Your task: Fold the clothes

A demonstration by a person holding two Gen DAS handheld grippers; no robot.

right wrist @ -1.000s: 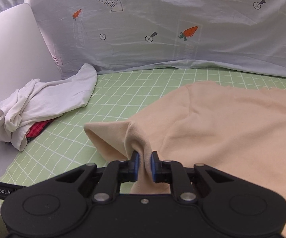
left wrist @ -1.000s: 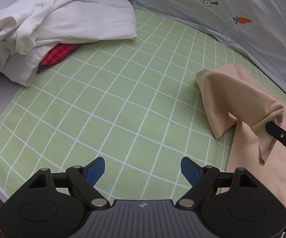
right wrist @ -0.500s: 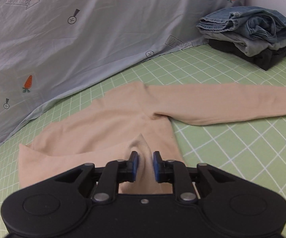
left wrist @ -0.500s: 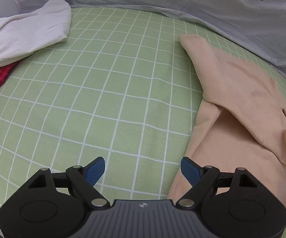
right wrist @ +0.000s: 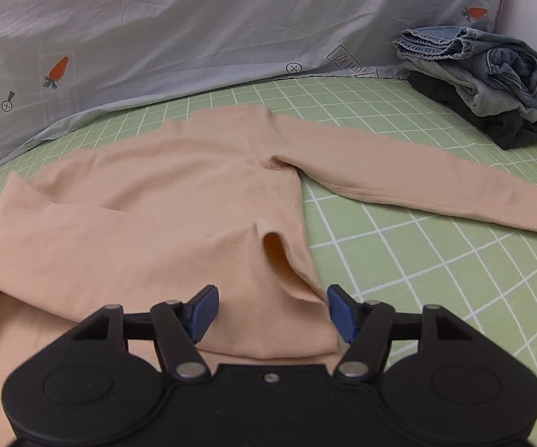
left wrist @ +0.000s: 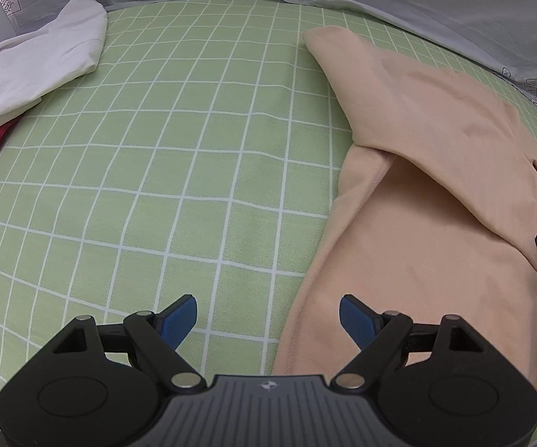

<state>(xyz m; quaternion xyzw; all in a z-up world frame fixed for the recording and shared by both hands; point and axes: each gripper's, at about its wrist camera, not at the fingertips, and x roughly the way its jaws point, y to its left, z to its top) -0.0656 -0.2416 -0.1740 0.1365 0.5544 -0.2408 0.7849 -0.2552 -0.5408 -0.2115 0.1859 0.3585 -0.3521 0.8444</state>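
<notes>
the peach long-sleeve top (right wrist: 164,205) lies on the green checked bed sheet (left wrist: 179,171), one sleeve folded across its body, the other sleeve (right wrist: 417,182) stretched out to the right. the right claw (right wrist: 270,313) is spread over the folded cuff, holding nothing; the left claw (left wrist: 268,316) is spread too, by the top's left edge. the loose cuff could spring back, and dragging the soft knit could undo the fold
</notes>
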